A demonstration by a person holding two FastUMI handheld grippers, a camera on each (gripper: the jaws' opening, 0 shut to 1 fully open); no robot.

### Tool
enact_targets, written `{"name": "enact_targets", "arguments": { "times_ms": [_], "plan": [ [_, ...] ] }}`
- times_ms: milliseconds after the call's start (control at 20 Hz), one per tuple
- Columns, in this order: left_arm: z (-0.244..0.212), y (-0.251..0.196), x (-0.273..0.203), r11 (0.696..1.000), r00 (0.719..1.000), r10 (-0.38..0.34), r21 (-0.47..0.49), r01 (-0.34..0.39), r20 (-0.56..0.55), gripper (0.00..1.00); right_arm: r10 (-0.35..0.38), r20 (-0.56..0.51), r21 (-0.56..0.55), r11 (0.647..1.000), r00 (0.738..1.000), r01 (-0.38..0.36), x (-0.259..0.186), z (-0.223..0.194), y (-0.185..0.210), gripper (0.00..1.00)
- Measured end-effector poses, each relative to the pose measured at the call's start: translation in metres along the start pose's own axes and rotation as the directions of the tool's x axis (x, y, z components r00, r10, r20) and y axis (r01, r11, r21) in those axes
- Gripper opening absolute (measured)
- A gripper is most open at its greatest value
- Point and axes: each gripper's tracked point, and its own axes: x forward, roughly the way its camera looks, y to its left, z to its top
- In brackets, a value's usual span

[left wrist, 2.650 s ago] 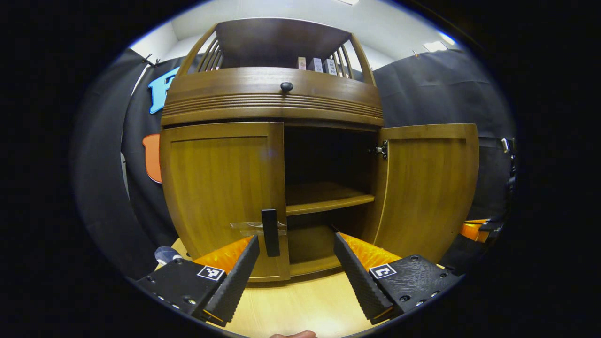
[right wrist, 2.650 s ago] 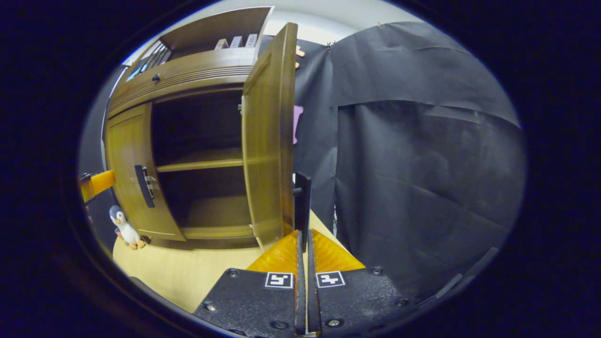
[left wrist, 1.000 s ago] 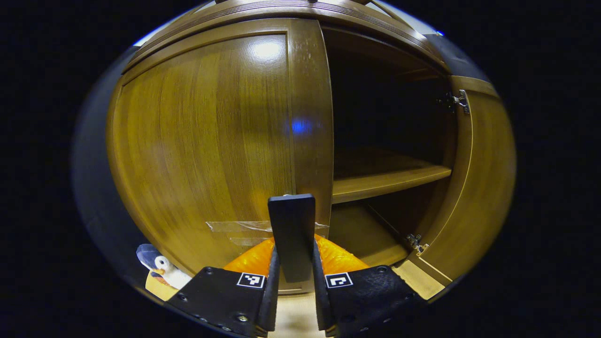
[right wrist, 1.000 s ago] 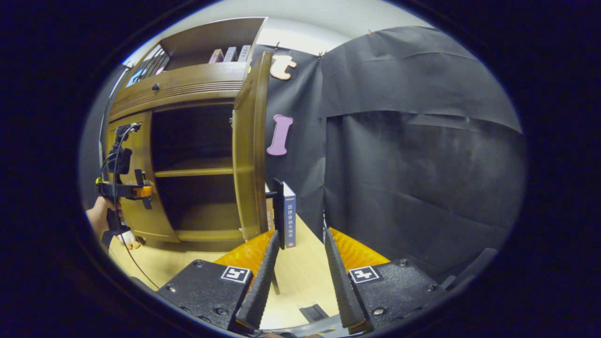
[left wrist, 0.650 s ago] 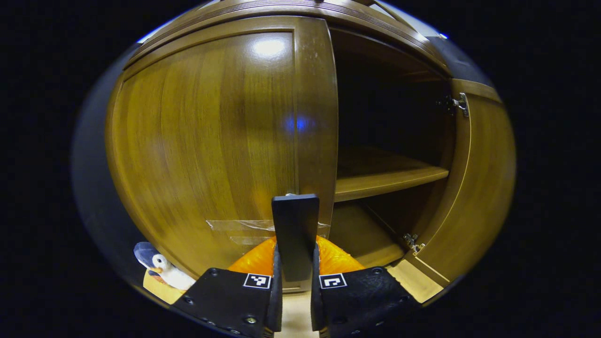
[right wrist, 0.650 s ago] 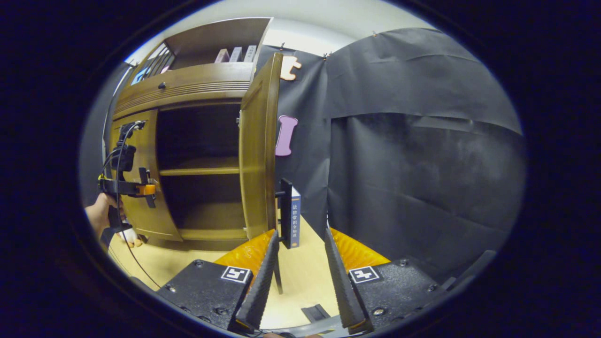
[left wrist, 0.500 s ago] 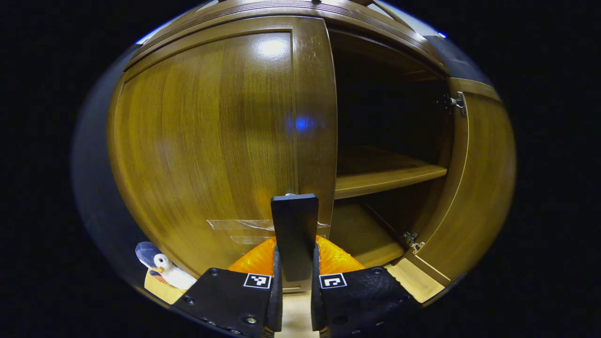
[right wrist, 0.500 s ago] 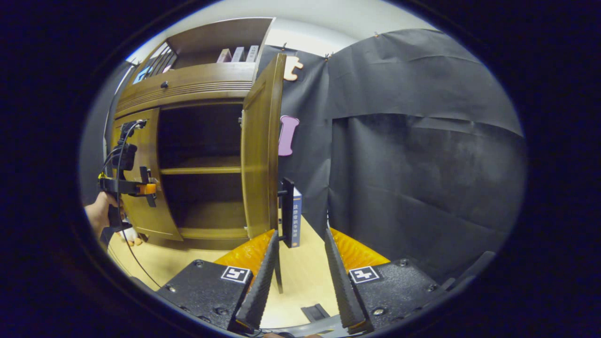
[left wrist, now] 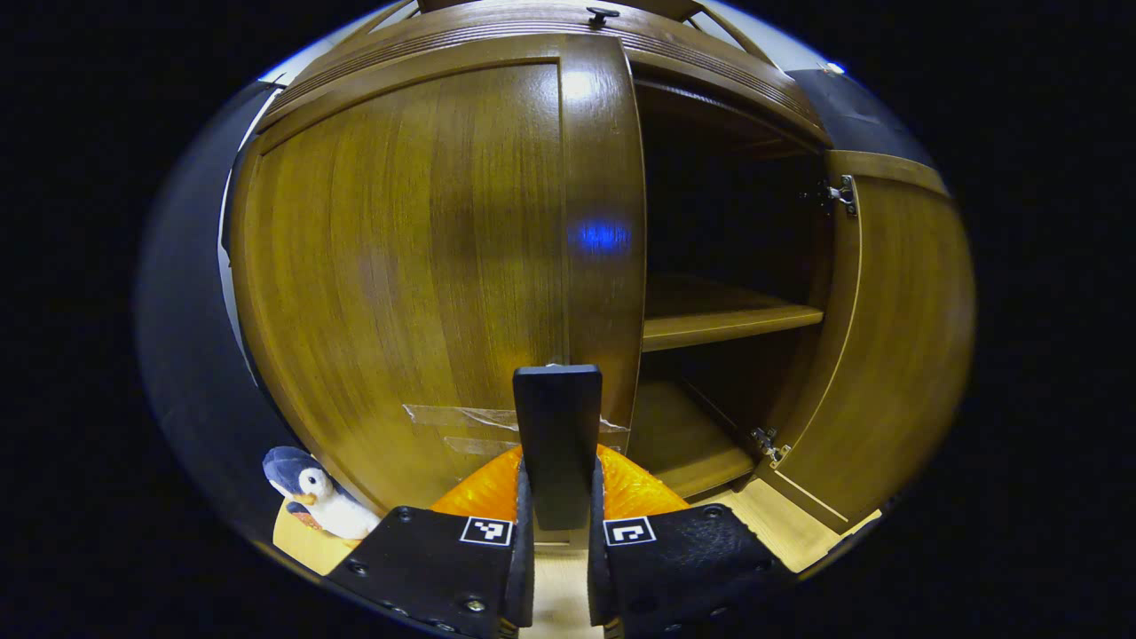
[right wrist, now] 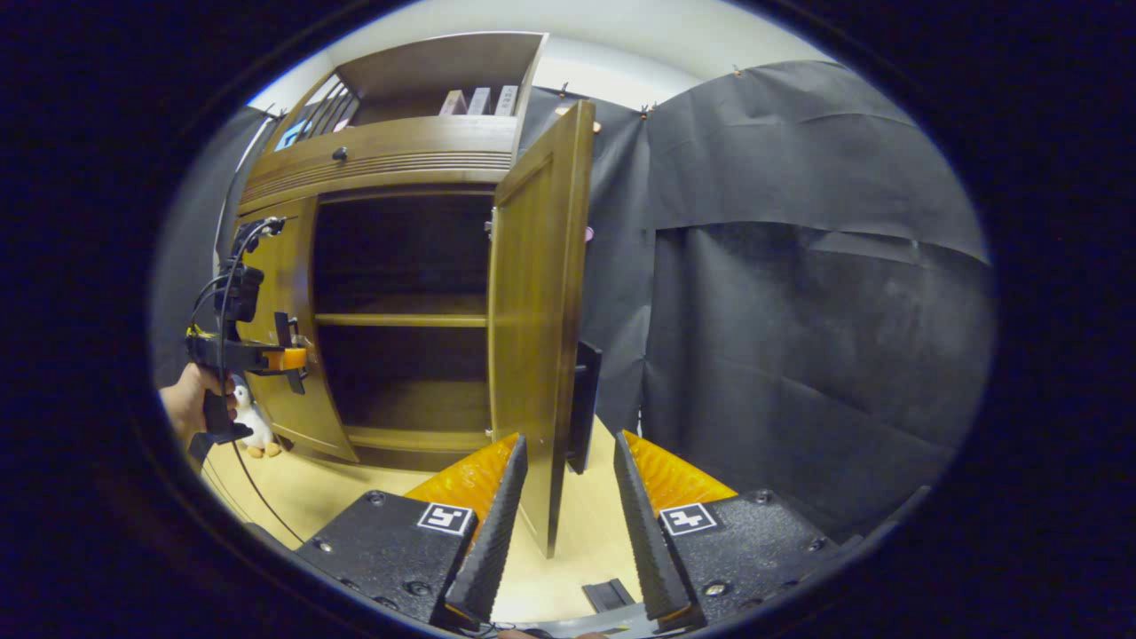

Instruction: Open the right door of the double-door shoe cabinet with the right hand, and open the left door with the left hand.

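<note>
In the left gripper view the wooden shoe cabinet's left door [left wrist: 417,257] fills the near field, its free edge barely off the frame. My left gripper [left wrist: 557,484] is shut on that door's black upright handle [left wrist: 557,426]. The right door [left wrist: 896,337] stands swung wide open. In the right gripper view the right door [right wrist: 537,311] is edge-on, its lower corner between the fingers of my open right gripper [right wrist: 565,532]. Its black handle [right wrist: 583,404] hangs just past the fingertips, untouched. At far left a hand holds the left gripper [right wrist: 297,359] against the left door [right wrist: 284,373].
The cabinet interior holds a bare middle shelf [left wrist: 719,319] and floor. A penguin plush [left wrist: 315,493] sits on the pale tabletop [right wrist: 355,506] by the cabinet's left corner. A drawer with a dark knob [right wrist: 338,154] and an upper shelf with books [right wrist: 479,99] top the cabinet.
My left gripper closed fully on the left door's handle and has held it since. The right gripper let go of the right door's handle and stays open; the right door's edge now sits between its fingers.
</note>
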Motion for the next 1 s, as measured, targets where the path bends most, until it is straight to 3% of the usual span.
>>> {"name": "enact_targets", "arguments": {
  "times_ms": [50, 100, 150, 200, 300, 350, 650, 1000],
  "plan": [
    [-0.002, 0.001, -0.005, 1.000, 1.000, -0.002, -0.004, 0.002, -0.001, 0.31, 0.008, 0.005, -0.012, 1.000, 1.000, -0.008, 0.003, 0.002, 0.004, 0.63],
    [-0.003, 0.000, -0.009, 1.000, 1.000, -0.002, -0.004, 0.002, 0.001, 0.23, 0.015, 0.010, -0.022, 1.000, 1.000, -0.015, 0.005, 0.003, 0.007, 0.65],
    [-0.003, 0.001, -0.013, 1.000, 1.000, -0.003, -0.001, 0.003, 0.003, 0.32, 0.025, 0.013, -0.029, 0.999, 1.000, -0.025, 0.007, 0.003, 0.010, 0.65],
    [-0.005, 0.001, -0.017, 1.000, 1.000, -0.006, 0.003, 0.006, 0.004, 0.32, 0.034, 0.014, -0.033, 0.999, 0.999, -0.034, 0.009, 0.003, 0.014, 0.65],
    [-0.007, 0.000, -0.025, 1.000, 1.000, -0.014, 0.000, 0.014, 0.002, 0.31, 0.058, 0.016, -0.036, 0.998, 0.998, -0.057, 0.012, 0.005, 0.021, 0.65],
    [-0.008, -0.001, -0.028, 1.000, 1.000, -0.016, -0.001, 0.016, 0.001, 0.23, 0.068, 0.019, -0.039, 0.997, 0.998, -0.067, 0.013, 0.006, 0.025, 0.65],
    [-0.013, 0.010, -0.054, 1.000, 1.000, 0.021, 0.000, -0.021, 0.019, 0.23, 0.147, 0.021, -0.062, 0.987, 0.989, -0.146, 0.021, 0.009, 0.053, 0.63],
    [-0.022, 0.030, -0.067, 0.995, 0.999, 0.048, -0.084, -0.047, 0.011, 0.22, 0.257, 0.019, -0.115, 0.960, 0.966, -0.254, 0.036, 0.015, 0.094, 0.67]
  ]
}}
